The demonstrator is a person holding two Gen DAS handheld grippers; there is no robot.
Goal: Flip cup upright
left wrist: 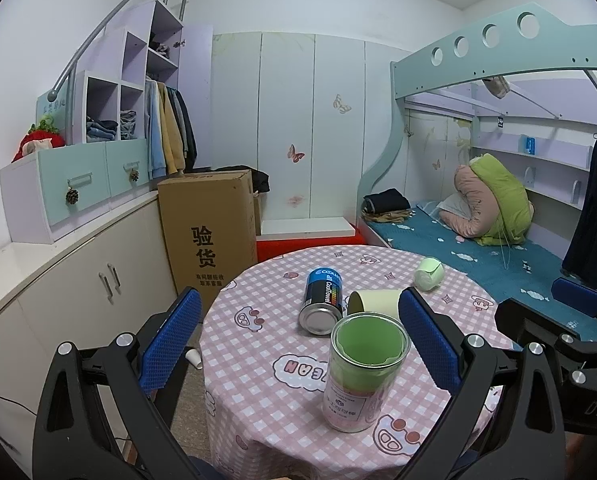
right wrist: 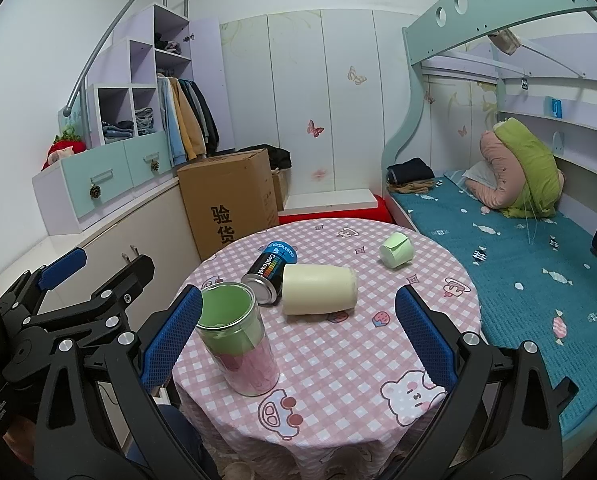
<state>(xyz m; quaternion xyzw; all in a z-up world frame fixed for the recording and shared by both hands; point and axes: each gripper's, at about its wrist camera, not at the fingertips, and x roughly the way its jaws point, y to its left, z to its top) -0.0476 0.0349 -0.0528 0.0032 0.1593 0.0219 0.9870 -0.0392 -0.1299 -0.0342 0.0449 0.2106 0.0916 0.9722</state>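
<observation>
Cream cup [right wrist: 319, 289] sideways, apparently unheld.

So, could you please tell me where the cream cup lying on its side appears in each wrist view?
Left wrist view: the cream cup lies centre-right on the table, just behind the upright clear jar, open mouth facing left.
Right wrist view: the cream cup lies near the picture's centre, side-on, right of the jar.
Shared landmark: the dark can on its side, immediately left of the cup in both.
</observation>
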